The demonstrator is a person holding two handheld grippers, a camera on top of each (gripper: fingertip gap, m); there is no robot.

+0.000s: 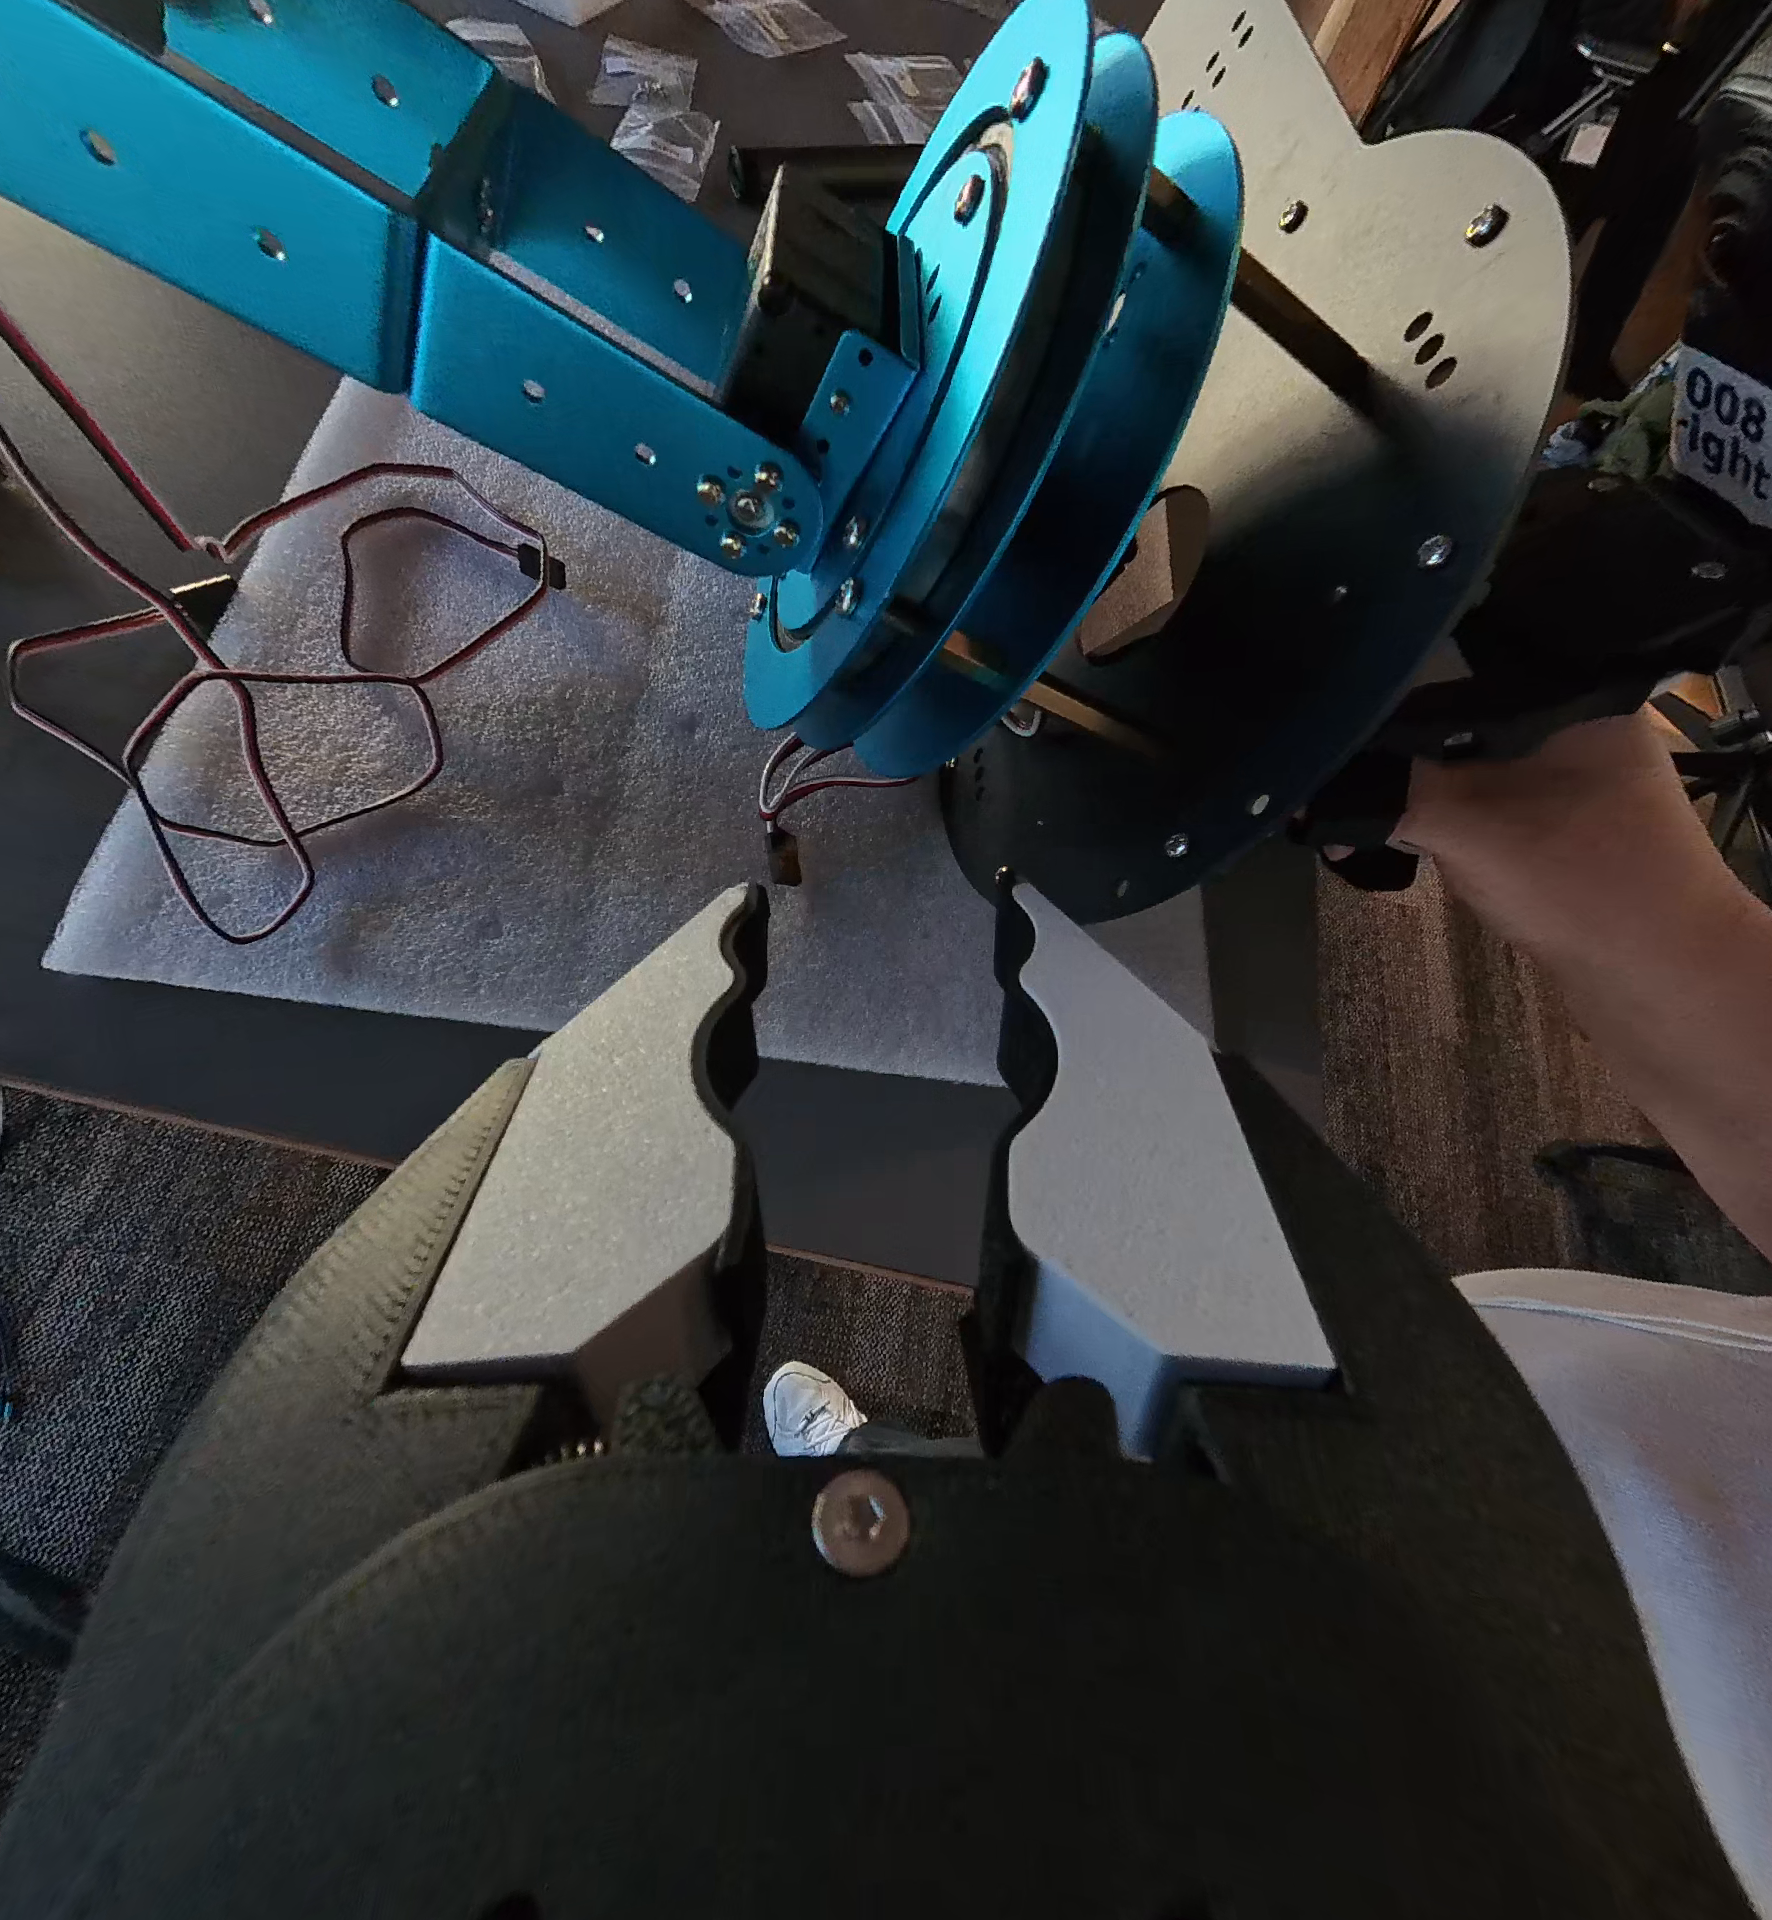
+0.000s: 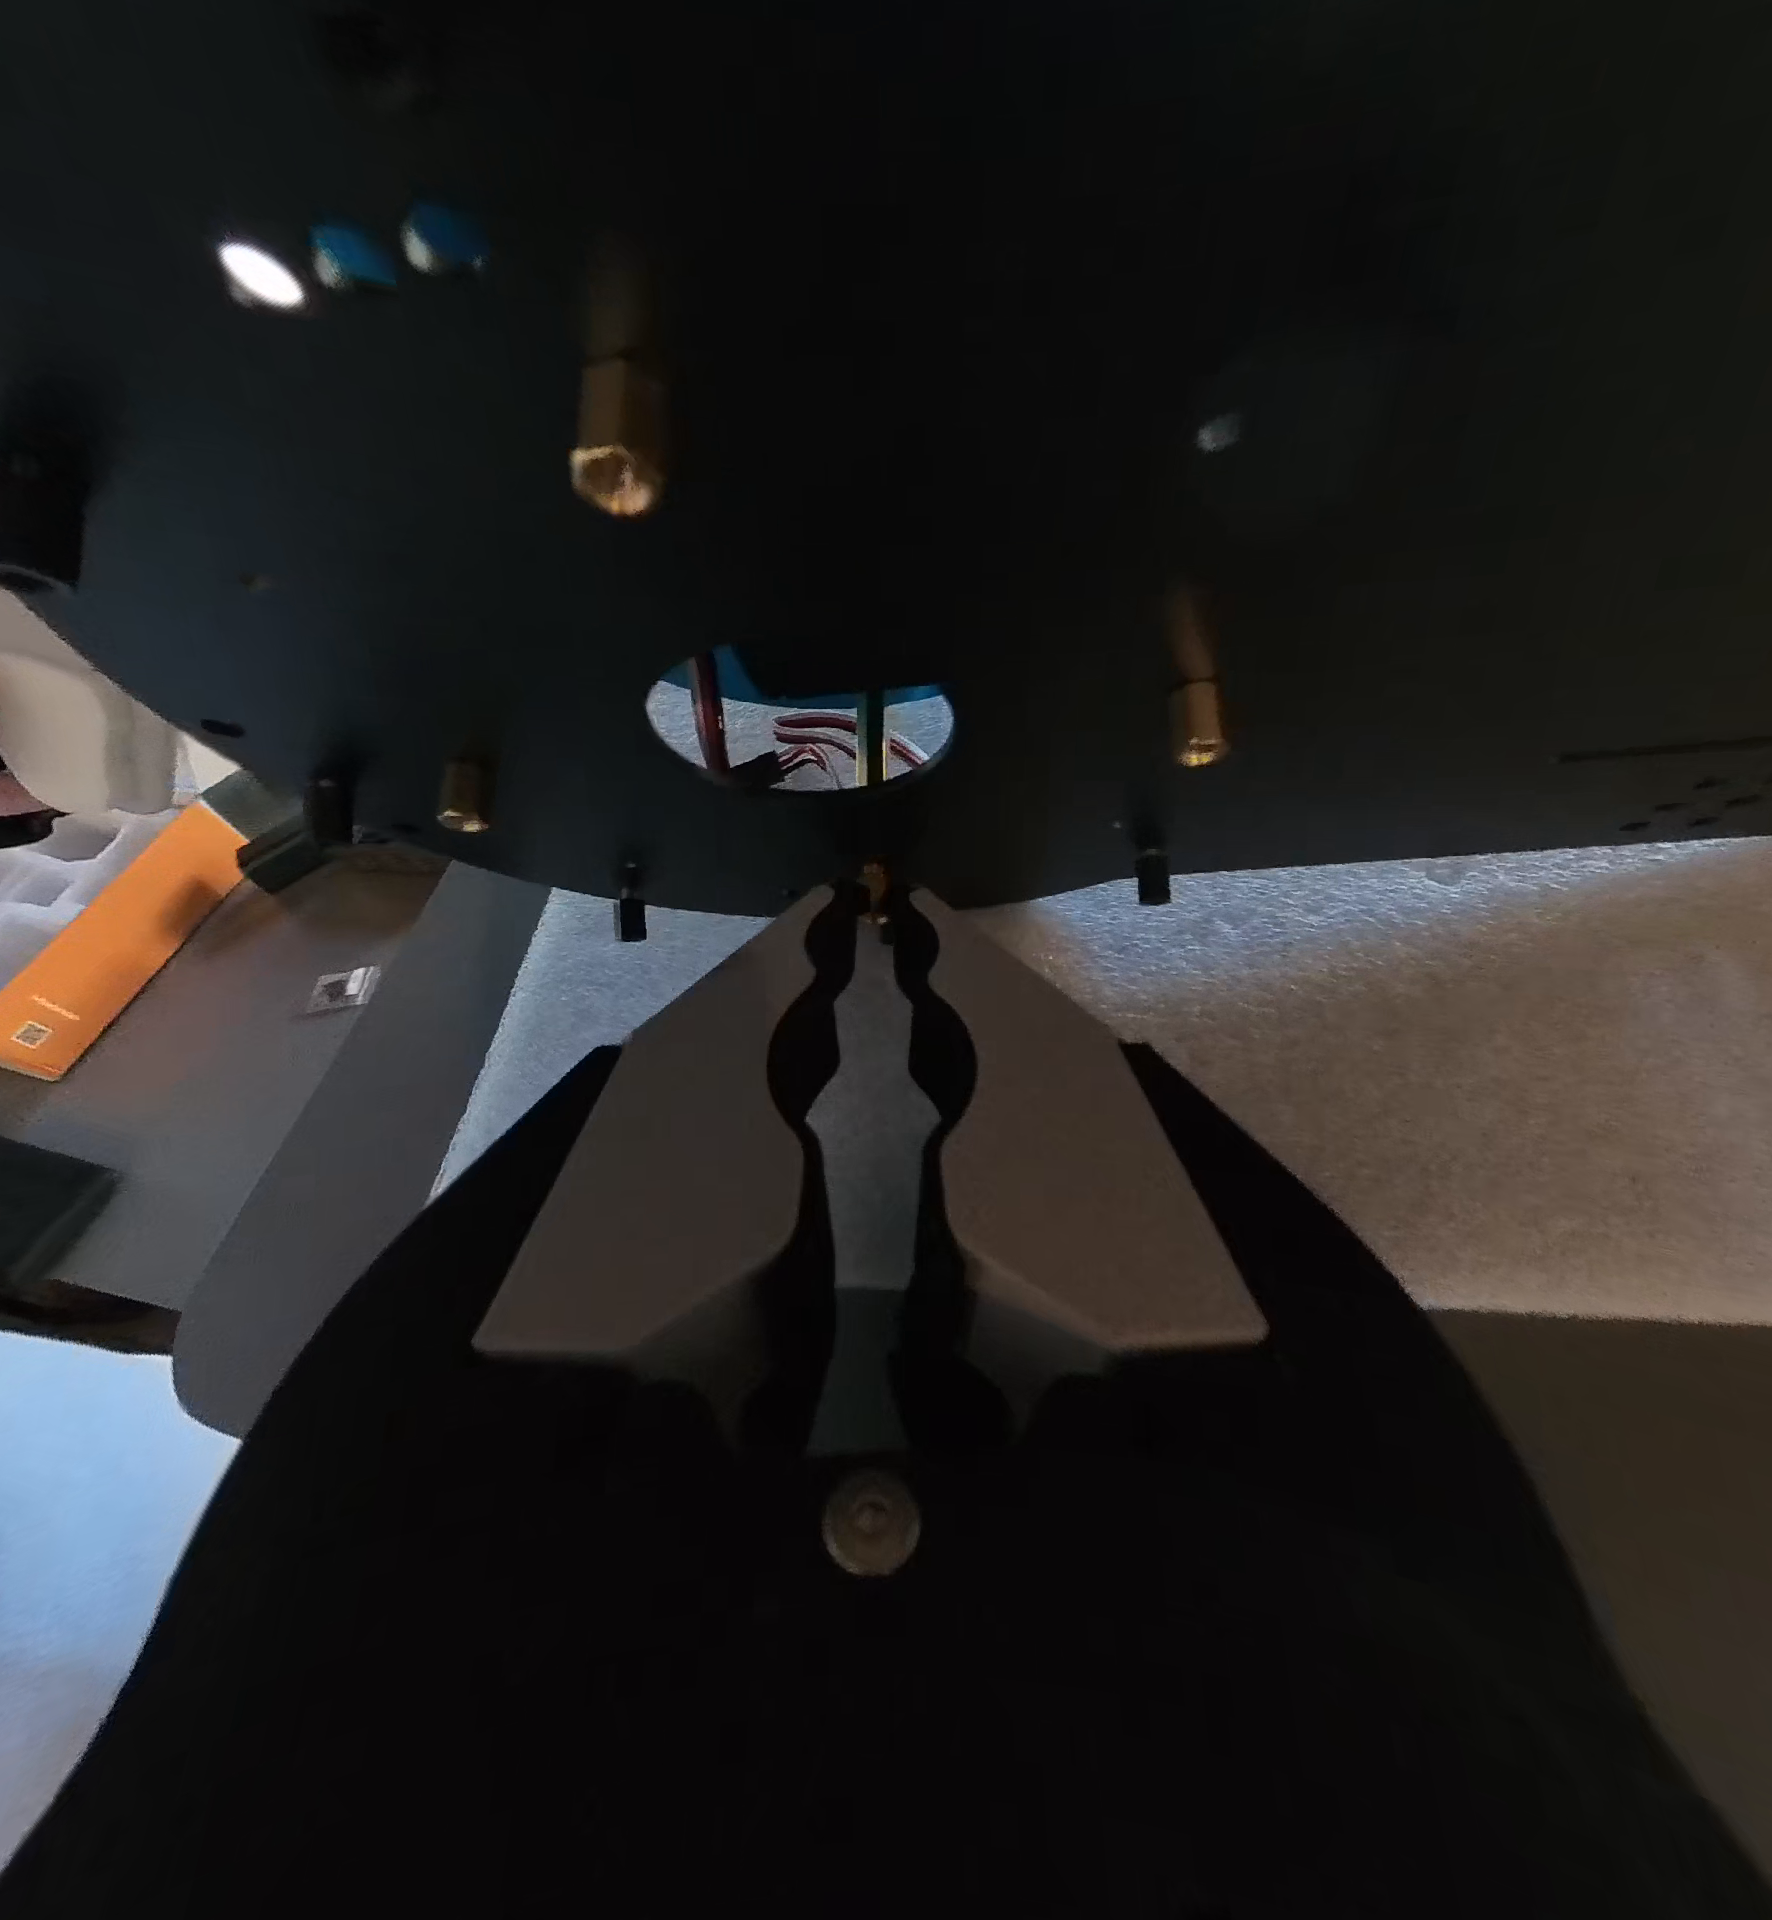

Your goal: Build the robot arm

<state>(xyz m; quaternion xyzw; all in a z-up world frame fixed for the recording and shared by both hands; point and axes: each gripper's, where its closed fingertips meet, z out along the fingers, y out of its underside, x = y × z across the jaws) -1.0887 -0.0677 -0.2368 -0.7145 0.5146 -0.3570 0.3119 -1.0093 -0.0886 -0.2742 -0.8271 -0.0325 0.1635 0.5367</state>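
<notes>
A blue metal robot arm (image 1: 394, 239) on stacked blue discs (image 1: 975, 416) is fixed to a black round base plate (image 1: 1318, 499), and the whole is tipped on its side over a white foam mat (image 1: 549, 831). My left gripper (image 1: 882, 891) is open and empty. Its tips are just below the discs, near a small hanging wire plug (image 1: 784, 864) and the plate's rim. My right gripper (image 2: 874, 906) is shut on a small brass standoff (image 2: 874, 878) at the rim of the plate's underside (image 2: 965, 312). The right gripper's body (image 1: 1599, 613) shows behind the plate in the left wrist view.
Loose red-black servo wires (image 1: 269, 707) lie looped on the mat. Small part bags (image 1: 664, 114) lie at the back of the dark table (image 2: 269, 1143). An orange booklet (image 2: 103, 956) lies at the left. Brass standoffs (image 2: 617, 416) stick out of the plate. A person's forearm (image 1: 1640, 987) is at the right. Spacing between my two grippers at the tips: around 10 cm.
</notes>
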